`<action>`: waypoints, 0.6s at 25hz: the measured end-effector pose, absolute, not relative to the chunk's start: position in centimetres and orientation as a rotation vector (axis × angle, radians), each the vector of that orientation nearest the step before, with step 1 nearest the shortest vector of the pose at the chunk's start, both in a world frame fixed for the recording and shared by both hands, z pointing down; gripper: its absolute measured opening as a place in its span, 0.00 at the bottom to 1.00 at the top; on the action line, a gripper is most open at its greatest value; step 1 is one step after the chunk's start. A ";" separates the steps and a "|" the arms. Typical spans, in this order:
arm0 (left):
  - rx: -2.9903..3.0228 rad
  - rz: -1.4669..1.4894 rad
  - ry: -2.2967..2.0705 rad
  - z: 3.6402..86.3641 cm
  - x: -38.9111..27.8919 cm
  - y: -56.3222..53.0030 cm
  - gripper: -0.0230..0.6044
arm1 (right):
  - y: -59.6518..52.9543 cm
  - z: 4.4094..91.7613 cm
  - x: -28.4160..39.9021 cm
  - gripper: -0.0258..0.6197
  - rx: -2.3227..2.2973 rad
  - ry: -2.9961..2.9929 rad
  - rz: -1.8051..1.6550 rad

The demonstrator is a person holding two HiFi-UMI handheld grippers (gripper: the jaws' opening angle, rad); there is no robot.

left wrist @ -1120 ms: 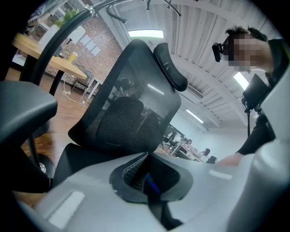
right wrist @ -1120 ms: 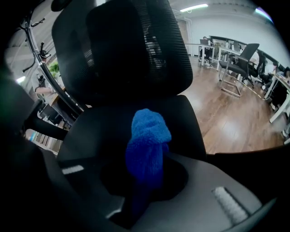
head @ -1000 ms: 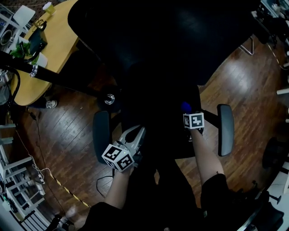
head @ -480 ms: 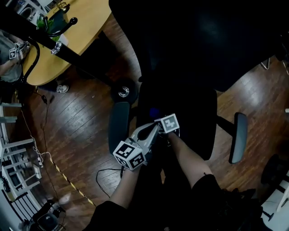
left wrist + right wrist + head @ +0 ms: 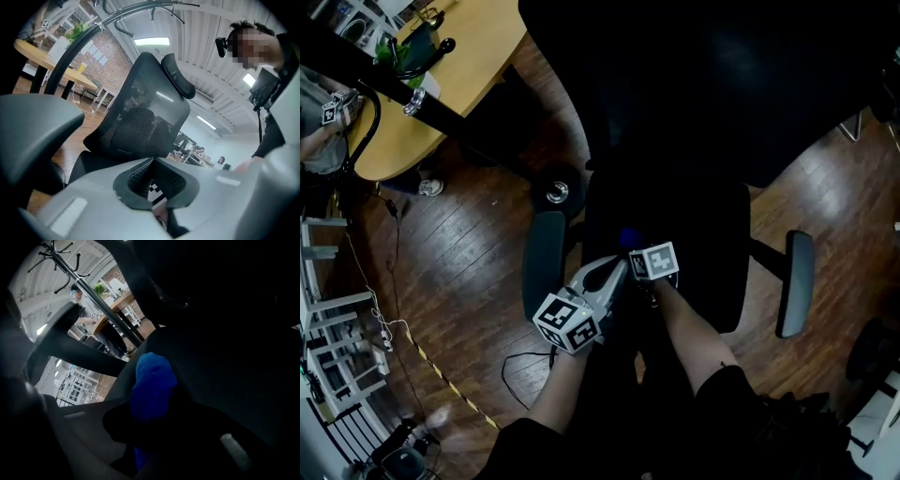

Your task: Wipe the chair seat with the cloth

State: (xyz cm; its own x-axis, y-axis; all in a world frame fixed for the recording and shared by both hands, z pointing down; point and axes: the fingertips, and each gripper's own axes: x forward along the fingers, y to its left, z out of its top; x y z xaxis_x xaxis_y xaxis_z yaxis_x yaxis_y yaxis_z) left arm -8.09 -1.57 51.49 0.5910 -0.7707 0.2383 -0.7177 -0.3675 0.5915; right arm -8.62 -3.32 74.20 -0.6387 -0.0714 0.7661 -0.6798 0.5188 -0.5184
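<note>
blue cloth [image 5: 152, 385] is clamped in the right gripper [image 5: 151, 417], whose jaws are closed on its lower end. it is bunched into a thick roll, and its long axis runs straight out along the jaws. its rounded free end points away from the gripper, over the chair seat [image 5: 234, 357]. in the head view we see only a small blue patch of the cloth [image 5: 627, 238], just ahead of the right gripper [image 5: 639, 251] and over the left part of the chair seat [image 5: 703, 253]. the seat is black and so dark in both views that we cannot tell whether the cloth touches it. the part of the cloth inside the jaws is lost in shadow too

the left gripper [image 5: 617, 268] lies just beside the right one, at the seat's left edge near the left armrest [image 5: 544, 265]. its jaws are shut with nothing between them. in its own view the tips of the left gripper [image 5: 152, 161] meet below the mesh chair back [image 5: 140, 117]. the right armrest [image 5: 794, 284] stands well apart from both grippers. a wooden table [image 5: 469, 56] is cut off at the top left, above the wood floor [image 5: 450, 272]
</note>
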 end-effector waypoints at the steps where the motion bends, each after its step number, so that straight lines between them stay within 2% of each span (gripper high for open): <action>1: 2.155 -0.099 -1.169 51.6 -7.9 -1.6 0.02 | -3.5 74.4 -7.5 0.10 0.634 -2.054 1.114; 5: 2.169 -0.073 -1.141 52.1 -7.2 -1.7 0.02 | -4.2 74.4 -2.5 0.10 0.765 -2.020 1.139; 10: 2.187 -0.057 -1.105 51.9 -6.3 -2.0 0.02 | -5.3 75.4 7.9 0.10 0.989 -1.898 1.098; 15: 2.193 -0.047 -1.085 52.1 -6.3 -2.1 0.02 | -5.3 75.0 14.9 0.10 1.134 -1.805 1.084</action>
State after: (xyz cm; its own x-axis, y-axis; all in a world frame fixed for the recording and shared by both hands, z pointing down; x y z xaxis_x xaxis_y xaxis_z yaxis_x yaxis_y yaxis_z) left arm -6.31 -2.12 52.15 0.6517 -0.7150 0.2529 -0.6902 -0.4209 0.5886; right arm 14.93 -5.28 75.02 -0.3421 -0.3105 0.8869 -0.9289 0.2544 -0.2692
